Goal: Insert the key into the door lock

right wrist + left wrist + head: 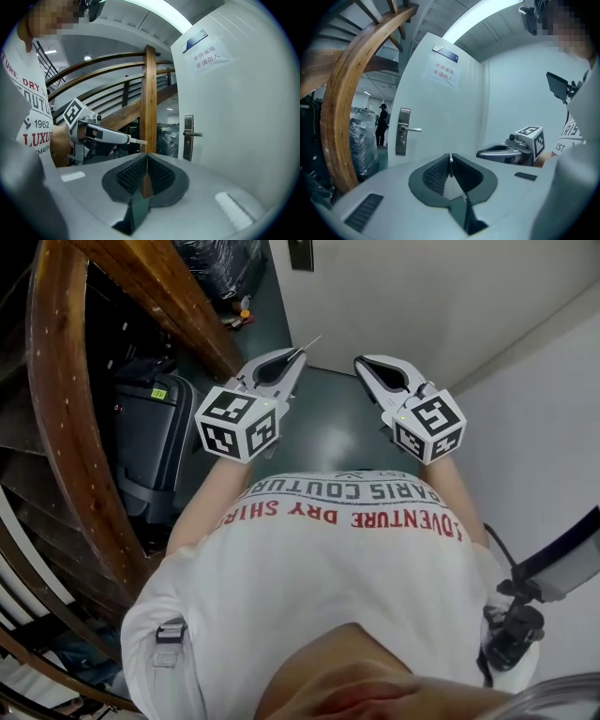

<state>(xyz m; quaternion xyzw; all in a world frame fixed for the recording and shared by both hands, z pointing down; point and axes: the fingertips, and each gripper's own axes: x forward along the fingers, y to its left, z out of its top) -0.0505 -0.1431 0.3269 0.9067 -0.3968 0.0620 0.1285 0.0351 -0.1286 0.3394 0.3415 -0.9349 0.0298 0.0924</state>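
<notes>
Step in hand, as judged: approach to the door; insertion not yet begun. The left gripper (pixel 298 356) is closed on the key (pixel 310 341); its fingers (pixel 435 172) stand almost together, with the thin blade clamped between the pads and projecting past the tips toward the upper centre of the head view. The right gripper (pixel 360 363) is fully closed on nothing; it sits beside the left one, apart from it. The door (pixel 440 112) fills the centre of the left gripper view; its lock plate (pixel 402 131) with the lever handle (pixel 412 129) lies at left centre, well apart from the key tip; the keyhole is too small to make out. Next move, as judged: bring the left gripper up to the lock plate; align the blade with the keyhole; hold the grip firm so the key does not pivot; advance straight in.
</notes>
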